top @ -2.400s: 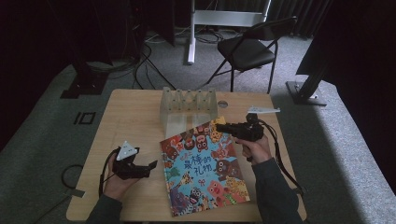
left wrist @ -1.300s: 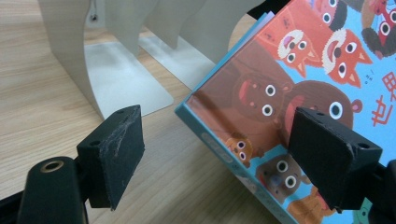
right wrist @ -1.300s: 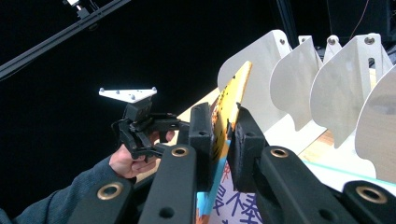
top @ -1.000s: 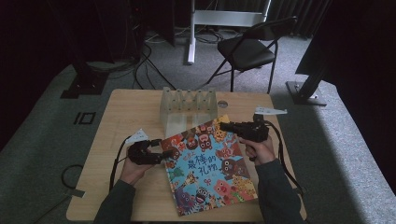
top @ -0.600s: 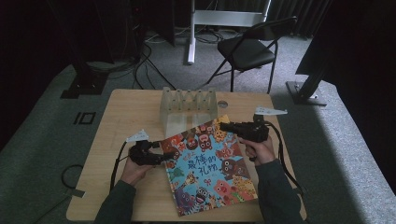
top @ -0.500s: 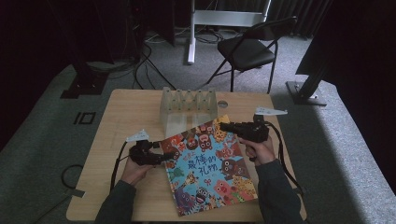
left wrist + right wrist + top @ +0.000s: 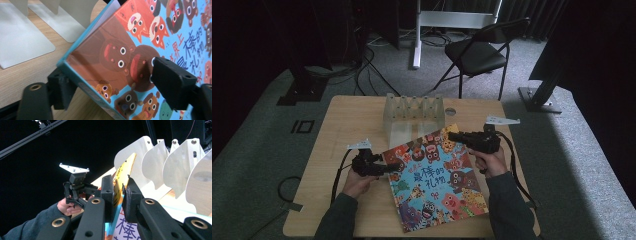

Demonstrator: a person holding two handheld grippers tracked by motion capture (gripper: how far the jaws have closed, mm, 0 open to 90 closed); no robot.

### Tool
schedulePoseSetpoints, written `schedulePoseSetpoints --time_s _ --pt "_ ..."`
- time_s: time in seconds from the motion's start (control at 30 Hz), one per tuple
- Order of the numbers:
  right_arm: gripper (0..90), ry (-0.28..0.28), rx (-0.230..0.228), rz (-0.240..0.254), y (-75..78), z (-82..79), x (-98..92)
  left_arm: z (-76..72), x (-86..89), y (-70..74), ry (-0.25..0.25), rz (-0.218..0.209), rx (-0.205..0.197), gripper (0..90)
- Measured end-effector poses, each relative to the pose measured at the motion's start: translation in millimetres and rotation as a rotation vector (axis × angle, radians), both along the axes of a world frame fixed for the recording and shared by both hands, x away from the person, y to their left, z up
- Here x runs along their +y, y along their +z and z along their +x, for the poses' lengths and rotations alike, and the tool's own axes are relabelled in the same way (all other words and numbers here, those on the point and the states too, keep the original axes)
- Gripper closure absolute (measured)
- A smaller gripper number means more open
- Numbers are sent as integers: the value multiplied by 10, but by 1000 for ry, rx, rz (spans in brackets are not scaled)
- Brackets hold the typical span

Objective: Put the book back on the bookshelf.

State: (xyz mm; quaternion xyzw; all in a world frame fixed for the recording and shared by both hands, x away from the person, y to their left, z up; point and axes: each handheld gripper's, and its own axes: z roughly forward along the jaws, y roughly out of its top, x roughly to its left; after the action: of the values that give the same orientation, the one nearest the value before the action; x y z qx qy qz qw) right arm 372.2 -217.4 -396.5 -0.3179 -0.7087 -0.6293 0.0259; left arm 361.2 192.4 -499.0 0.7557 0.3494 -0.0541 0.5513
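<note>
Two hand-held grippers meet one picture book (image 7: 434,180) on a pale wooden table (image 7: 347,120). Seen from the high view, the book lies near the person, its glossy cover crowded with cartoon animal faces around blue lettering, its far corner close to a white divider rack (image 7: 413,114) whose slots stand empty. The left gripper (image 7: 387,167) sits at the book's left edge, the right gripper (image 7: 453,135) at its far right corner. A couple of seconds ago the left gripper rested apart on bare table; it is now at the book.

From the left gripper view, the book's teal-edged corner (image 7: 120,62) lies between the black jaws, which have just been closing; one pad rests on the cover, the other sits by the edge, and whether they press I cannot tell.

From the right gripper view, the jaws are clenched on the book's thin edge (image 7: 119,183), the rack's white fins (image 7: 175,162) just beyond, and the left gripper (image 7: 86,188) farther off.
</note>
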Motion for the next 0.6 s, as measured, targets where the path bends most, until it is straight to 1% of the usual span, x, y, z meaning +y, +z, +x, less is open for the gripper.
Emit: schedulePoseSetpoints --time_s 0.1,0.17,0.3,0.33,0.4,0.5,0.6 --pt "800 -1 -15 -16 -2 -6 -17 -7 26 11 -3 -17 -3 301" --pt "792 -1 -23 -30 0 -9 -29 -13 37 23 -8 -17 -10 323" --pt "769 -7 -36 -77 10 -13 -57 -28 51 55 -12 -22 -21 363" --pt "767 -4 -40 -82 13 -16 -66 -33 54 62 -12 -26 -23 375" --pt "757 0 -46 -95 22 -25 -86 -41 68 82 -16 -39 -24 401" --pt "731 -8 -58 -136 39 -36 -110 -52 85 111 -22 -57 -24 451" --pt "718 -3 -71 -154 57 -52 -132 -47 93 165 -45 -49 -30 478"
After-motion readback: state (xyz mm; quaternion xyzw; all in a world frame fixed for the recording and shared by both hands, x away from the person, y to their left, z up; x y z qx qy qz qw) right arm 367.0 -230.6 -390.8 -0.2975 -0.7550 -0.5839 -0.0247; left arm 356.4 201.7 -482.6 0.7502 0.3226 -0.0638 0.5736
